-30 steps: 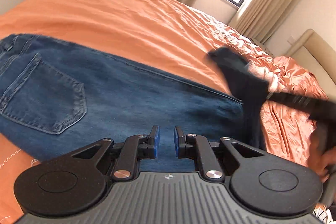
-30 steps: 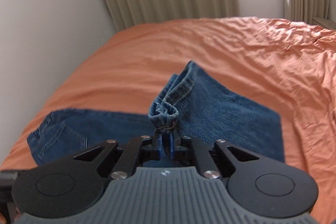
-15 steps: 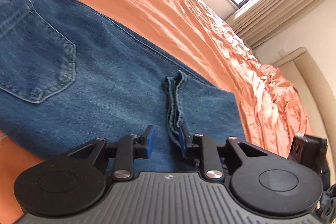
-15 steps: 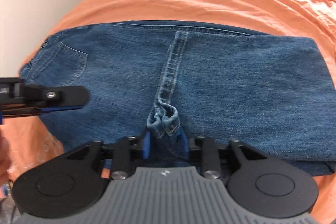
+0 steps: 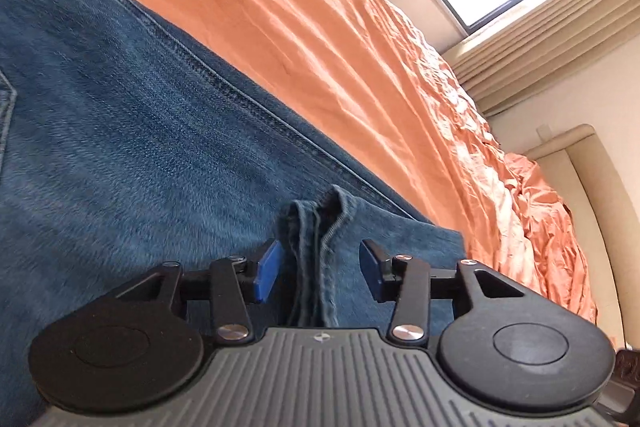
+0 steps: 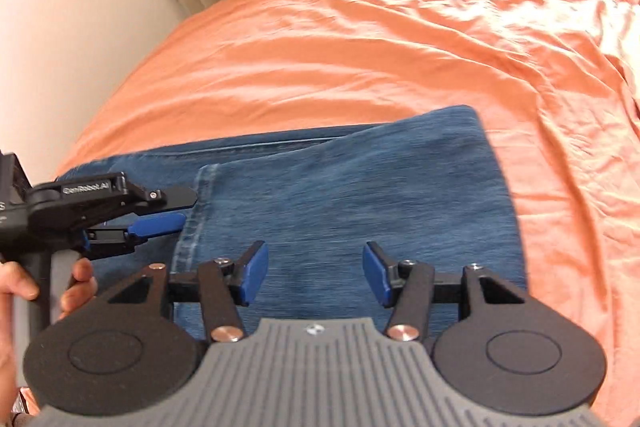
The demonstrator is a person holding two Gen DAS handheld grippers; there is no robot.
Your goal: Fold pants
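Blue denim pants (image 6: 352, 195) lie flat on the bed's orange wrinkled sheet (image 6: 360, 59), leg ends folded over the upper part; stitched hem (image 6: 200, 203) runs across the top layer.

Left hand-held gripper (image 5: 318, 269): jaws spread, have just been opening. Bunched hem fold (image 5: 312, 227) sits between the blue pads (image 5: 267, 273), not pinched as far as I can see. In the right wrist view it sits beside the hem, the person's hand (image 6: 76, 287) on its handle.

Right hand-held gripper (image 6: 314, 277): jaws spread, just been opening, nothing between them, only flat denim below.

Step, my read: releasing after the 1st lengthwise fold-over. Next likely: pull both clear without dragging cloth, then regrip the folded edge for a 2nd fold. Risk: left pad snagging the hem bunch.
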